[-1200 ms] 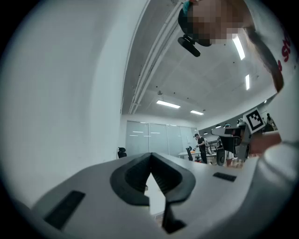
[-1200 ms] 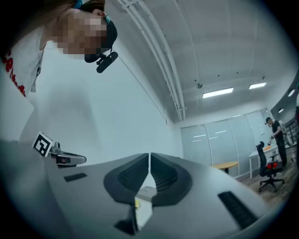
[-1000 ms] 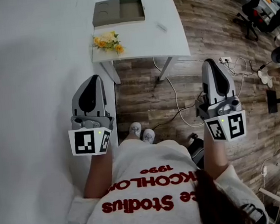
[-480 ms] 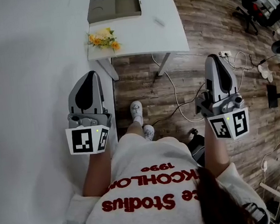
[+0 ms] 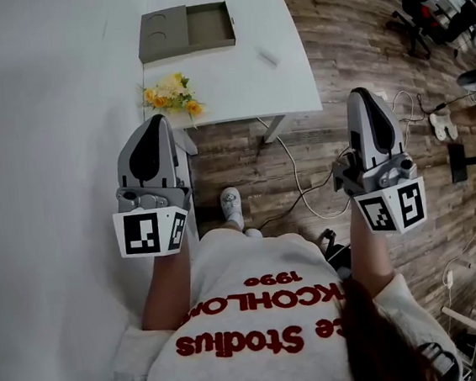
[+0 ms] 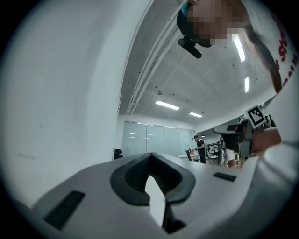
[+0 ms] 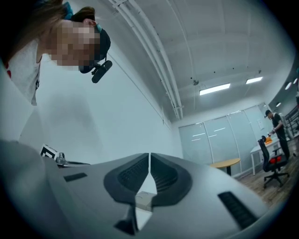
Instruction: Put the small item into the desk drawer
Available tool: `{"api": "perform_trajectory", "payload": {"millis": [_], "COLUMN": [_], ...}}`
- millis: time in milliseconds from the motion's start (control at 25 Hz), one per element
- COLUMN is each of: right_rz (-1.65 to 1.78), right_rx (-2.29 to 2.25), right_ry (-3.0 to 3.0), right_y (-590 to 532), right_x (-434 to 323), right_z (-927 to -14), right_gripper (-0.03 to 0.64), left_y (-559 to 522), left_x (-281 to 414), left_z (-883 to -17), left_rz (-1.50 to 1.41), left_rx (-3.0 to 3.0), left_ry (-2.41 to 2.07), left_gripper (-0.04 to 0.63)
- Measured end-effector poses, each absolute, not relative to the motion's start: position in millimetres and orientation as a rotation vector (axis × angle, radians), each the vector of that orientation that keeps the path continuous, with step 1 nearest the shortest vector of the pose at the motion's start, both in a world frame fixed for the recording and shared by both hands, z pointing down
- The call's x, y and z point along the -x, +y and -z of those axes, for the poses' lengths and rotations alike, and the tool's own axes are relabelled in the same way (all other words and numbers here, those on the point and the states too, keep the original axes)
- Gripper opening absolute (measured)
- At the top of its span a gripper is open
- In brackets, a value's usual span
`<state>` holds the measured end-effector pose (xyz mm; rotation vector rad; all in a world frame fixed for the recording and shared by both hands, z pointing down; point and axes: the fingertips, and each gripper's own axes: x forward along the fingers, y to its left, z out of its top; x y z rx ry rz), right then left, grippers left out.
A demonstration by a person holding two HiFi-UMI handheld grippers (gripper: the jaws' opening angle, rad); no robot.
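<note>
A small white item (image 5: 268, 56) lies on the white desk (image 5: 236, 88) ahead of me. To its left, at the back of the desk, stands a brown drawer box (image 5: 186, 30) with its drawer pulled out to the right. My left gripper (image 5: 156, 119) is held in the air short of the desk's front left corner, jaws together and empty. My right gripper (image 5: 361, 94) hangs over the wooden floor to the right of the desk, jaws also together with nothing between them. Both gripper views, left (image 6: 150, 156) and right (image 7: 149, 156), face up at wall and ceiling.
A bunch of yellow flowers (image 5: 169, 95) lies at the desk's front left edge. A white wall (image 5: 36, 122) runs along the left. Cables (image 5: 300, 179) trail over the floor under and beside the desk. Office chairs (image 5: 421, 5) and people stand far off to the right.
The desk has drawn closer and slid lower in the head view as the person steps forward. Both grippers stay shut and have risen slightly toward the desk.
</note>
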<state>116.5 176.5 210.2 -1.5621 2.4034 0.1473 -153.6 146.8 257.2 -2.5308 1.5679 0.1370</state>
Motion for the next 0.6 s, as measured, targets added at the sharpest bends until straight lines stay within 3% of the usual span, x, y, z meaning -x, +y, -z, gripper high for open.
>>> {"api": "perform_trajectory", "payload": {"millis": [600], "right_rz": [-0.115], "right_rx": [1.557], "right_ry": [2.39], "right_y": [86], "right_x": [-87], "right_z": [-222], "right_gripper": [0.014], "left_y": [48], "left_x": [165], "left_z": [-268], "left_rz": [-0.186], "left_rx": [2.553], "left_ry": [1.529], "left_gripper": [0.008]}}
